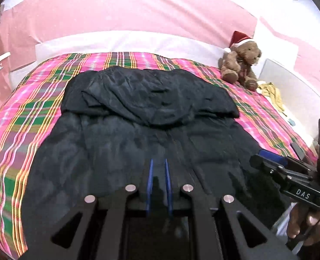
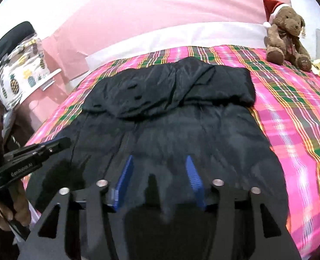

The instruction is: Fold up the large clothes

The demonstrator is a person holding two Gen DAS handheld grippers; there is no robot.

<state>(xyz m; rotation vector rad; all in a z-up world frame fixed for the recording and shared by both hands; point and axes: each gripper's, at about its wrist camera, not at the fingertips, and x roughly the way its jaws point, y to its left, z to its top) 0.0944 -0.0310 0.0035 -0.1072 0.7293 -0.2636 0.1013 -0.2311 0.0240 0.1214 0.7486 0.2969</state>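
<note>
We see a big bed with a pink and green checked blanket on it. The blanket spreads out far past our fingers on both sides and runs up to a white strip and a pink wall at the far end.

On top of the blanket lies a big dark coat. It lies flat, right in front of both our tools and under their tips. Its hood is at the far end, away from our fingers, and looks crumpled and folded over. A zip line runs down the middle of the coat toward us.

Far off past the fingers, on the right corner of the bed, sits a brown teddy bear with a red and white hat. It is well away from the coat. A bit of yellow cloth lies just beside the bear, off the blanket.

Our left gripper has two blue fingers that stand very close together, almost shut. We see only a thin gap between them, and no cloth is pinched there. The coat is below the tips.

Our right gripper has its blue fingers about half way apart. Nothing is between them, only the coat lower down. In the left view this tool shows at the right edge with a hand around its handle. In the right view the left tool shows at the left edge.
</note>
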